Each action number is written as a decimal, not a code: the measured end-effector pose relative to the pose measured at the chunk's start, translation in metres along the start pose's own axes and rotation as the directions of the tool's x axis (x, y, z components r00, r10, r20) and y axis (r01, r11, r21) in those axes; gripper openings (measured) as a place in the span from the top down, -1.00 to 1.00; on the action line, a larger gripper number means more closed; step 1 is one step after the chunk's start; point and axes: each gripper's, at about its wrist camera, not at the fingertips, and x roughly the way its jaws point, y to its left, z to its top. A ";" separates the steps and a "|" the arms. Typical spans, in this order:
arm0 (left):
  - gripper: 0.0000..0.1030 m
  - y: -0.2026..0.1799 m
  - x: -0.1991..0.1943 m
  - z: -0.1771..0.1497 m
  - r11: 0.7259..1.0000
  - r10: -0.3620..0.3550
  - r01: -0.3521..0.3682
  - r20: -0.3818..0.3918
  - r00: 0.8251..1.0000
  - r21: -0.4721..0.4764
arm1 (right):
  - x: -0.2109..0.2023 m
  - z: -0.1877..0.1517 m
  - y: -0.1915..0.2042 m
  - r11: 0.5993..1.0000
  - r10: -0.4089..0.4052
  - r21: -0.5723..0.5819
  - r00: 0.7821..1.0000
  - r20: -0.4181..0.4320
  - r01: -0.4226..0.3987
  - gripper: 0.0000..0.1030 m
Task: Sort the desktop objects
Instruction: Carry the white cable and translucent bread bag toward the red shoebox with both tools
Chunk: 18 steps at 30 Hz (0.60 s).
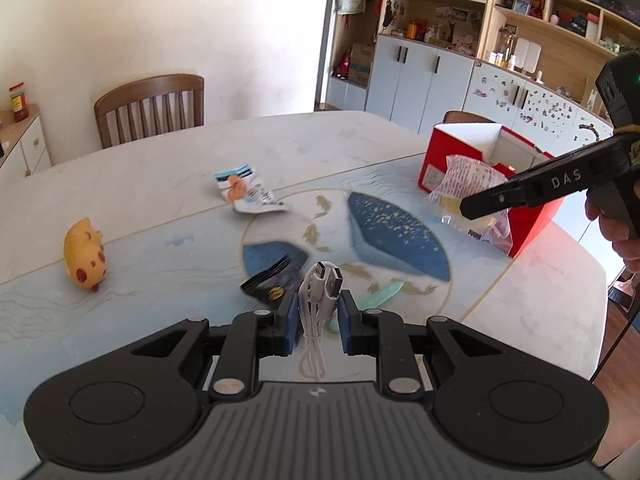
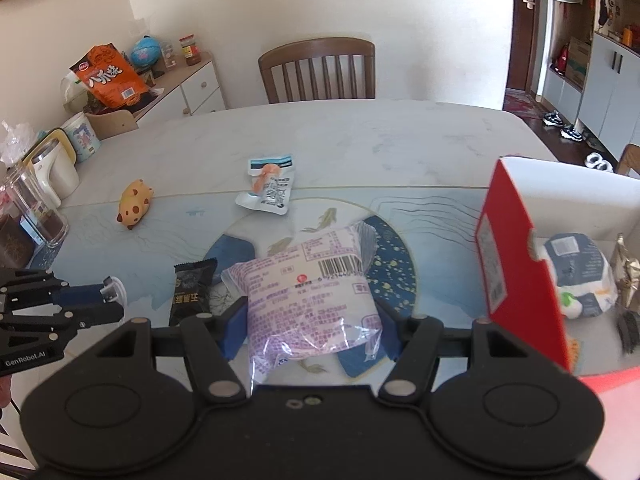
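Cable (image 1: 318, 304): a white coiled charging cable, pinched between my left fingers (image 1: 289, 322) and lifted off the table (image 1: 160, 172), plugs sticking up past the tips.
Left fingers: pressed in on the cable.
Snack bag (image 2: 310, 300): clear wrapper with pink print, gripped across its width by my right fingers (image 2: 232, 330), held above the table.
Right fingers: spread wide, clamping the bag.
Red box (image 2: 516, 264): just right of my right fingers, open, with a wrapped bun (image 2: 580, 276) inside.
Black sachet (image 2: 192, 292): on the table, just left of the bag.
Yellow toy (image 2: 134, 204): far left, ahead.
Blue-and-white pouch (image 2: 268, 188): ahead, beyond both pairs of fingers.
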 end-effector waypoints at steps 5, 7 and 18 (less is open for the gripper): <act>0.62 -0.015 0.000 0.010 1.000 -0.018 0.018 0.014 1.000 0.018 | -0.014 -0.006 -0.010 1.000 -0.017 0.017 1.000 0.011 0.017 -0.24; 0.62 -0.021 0.001 0.013 0.999 -0.026 0.025 0.018 0.999 0.025 | -0.019 -0.008 -0.014 0.999 -0.024 0.024 1.000 0.017 0.024 -0.24; 0.62 -0.061 0.009 0.034 0.995 -0.075 0.072 0.043 0.996 0.076 | -0.050 -0.019 -0.045 0.996 -0.063 0.058 0.997 0.045 0.061 -0.24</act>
